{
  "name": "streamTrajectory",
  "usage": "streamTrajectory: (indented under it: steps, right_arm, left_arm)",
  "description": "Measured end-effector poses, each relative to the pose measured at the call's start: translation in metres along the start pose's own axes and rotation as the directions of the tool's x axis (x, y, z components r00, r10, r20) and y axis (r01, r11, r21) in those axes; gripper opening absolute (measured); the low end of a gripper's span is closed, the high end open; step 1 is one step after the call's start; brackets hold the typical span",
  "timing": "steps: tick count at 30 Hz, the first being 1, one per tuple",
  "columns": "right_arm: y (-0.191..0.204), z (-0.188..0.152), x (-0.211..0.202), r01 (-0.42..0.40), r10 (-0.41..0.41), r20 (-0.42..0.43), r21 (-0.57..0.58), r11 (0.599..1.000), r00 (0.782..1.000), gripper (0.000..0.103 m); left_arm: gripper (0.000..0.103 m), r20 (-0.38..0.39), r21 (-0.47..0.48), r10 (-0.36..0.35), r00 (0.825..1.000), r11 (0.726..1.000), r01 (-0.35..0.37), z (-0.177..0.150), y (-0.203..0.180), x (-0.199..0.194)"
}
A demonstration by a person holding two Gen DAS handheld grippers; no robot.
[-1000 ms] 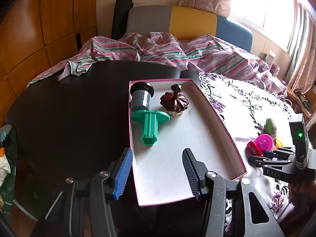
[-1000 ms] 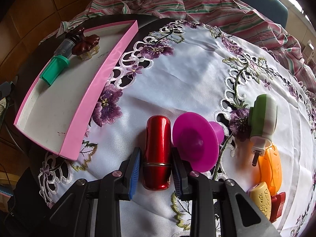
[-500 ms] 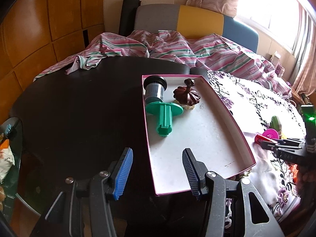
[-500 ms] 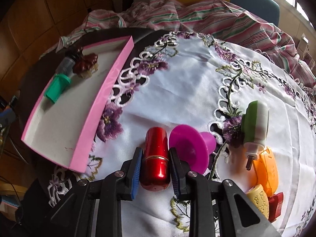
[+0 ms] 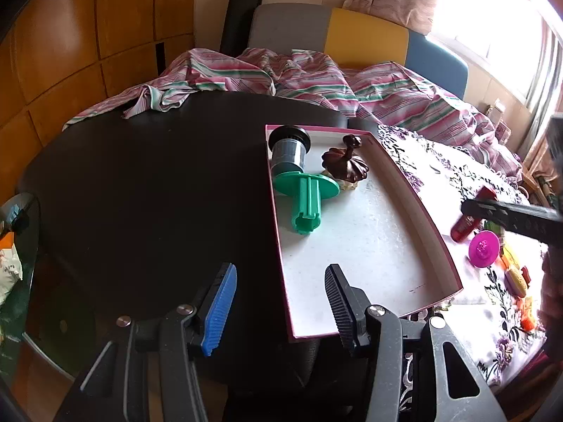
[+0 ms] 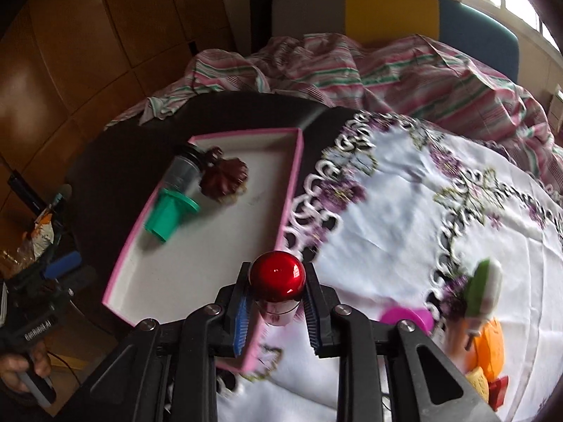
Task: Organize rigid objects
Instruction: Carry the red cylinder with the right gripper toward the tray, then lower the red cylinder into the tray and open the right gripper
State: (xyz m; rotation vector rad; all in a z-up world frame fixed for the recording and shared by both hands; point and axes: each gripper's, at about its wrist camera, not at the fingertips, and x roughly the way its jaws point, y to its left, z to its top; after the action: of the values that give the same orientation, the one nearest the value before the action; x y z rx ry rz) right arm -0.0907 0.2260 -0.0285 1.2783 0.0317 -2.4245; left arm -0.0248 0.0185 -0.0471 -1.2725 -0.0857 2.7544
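My right gripper [image 6: 276, 307] is shut on a shiny red bottle [image 6: 277, 283] and holds it in the air near the right rim of the pink tray [image 6: 289, 190]; the bottle also shows in the left wrist view [image 5: 469, 219]. The tray [image 5: 436, 235] holds a grey cylinder [image 5: 288, 149], a green flanged plug [image 5: 305, 198] and a brown ornament [image 5: 345, 167]. My left gripper [image 5: 278, 304] is open and empty over the dark table [image 5: 140, 193], at the tray's near left corner. A magenta disc [image 5: 484, 248] lies on the cloth.
A white embroidered cloth [image 6: 440, 204] covers the table's right side. On it lie a green-and-white plug-in device [image 6: 484, 292], an orange item [image 6: 489, 351] and small yellow and red pieces. A striped blanket [image 5: 299, 77] lies behind the table.
My right gripper has lifted the red bottle off the cloth and tilted it up, moving toward the tray. The magenta disc stays on the cloth. My left gripper has drifted left.
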Motion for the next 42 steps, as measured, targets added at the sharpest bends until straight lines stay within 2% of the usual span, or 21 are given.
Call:
streamTrajectory:
  steps: [6, 12, 16, 25, 29, 32, 42]
  right_arm:
    - [0.026, 0.033, 0.043, -0.022, 0.022, -0.033, 0.002, 1.000, 0.999, 0.026]
    - [0.025, 0.059, 0.096, 0.041, -0.038, -0.094, 0.027, 0.999, 0.995, 0.026]
    - [0.023, 0.066, 0.112, 0.084, -0.082, -0.096, 0.020, 0.996, 0.992, 0.027]
    - [0.016, 0.059, 0.102, 0.066, -0.064, -0.079, 0.032, 0.997, 0.995, 0.032]
    - [0.017, 0.051, 0.090, 0.075, -0.073, -0.056, 0.026, 0.997, 0.996, 0.032]
    - [0.018, 0.046, 0.078, 0.066, -0.065, -0.035, 0.031, 0.997, 0.997, 0.032]
    - [0.018, 0.025, 0.039, 0.081, -0.081, 0.021, -0.006, 0.997, 0.997, 0.038]
  left_arm:
    - [0.053, -0.006, -0.025, 0.008, 1.000, 1.000, -0.008, -0.002, 0.011, 0.001]
    - [0.053, -0.022, -0.061, 0.012, 1.000, 0.998, -0.013, -0.005, 0.024, 0.005]
    - [0.053, -0.030, -0.065, 0.006, 1.000, 0.998, -0.008, -0.007, 0.026, 0.007]
    - [0.053, -0.026, -0.065, -0.001, 1.000, 0.998, 0.000, -0.007, 0.024, 0.006]
    - [0.053, -0.019, -0.060, 0.002, 1.000, 0.998, -0.003, -0.006, 0.023, 0.003]
    - [0.059, -0.011, -0.056, 0.008, 1.000, 0.998, -0.009, -0.006, 0.021, 0.000]
    - [0.059, 0.016, -0.026, 0.003, 1.000, 1.000, -0.003, -0.003, 0.012, -0.012]
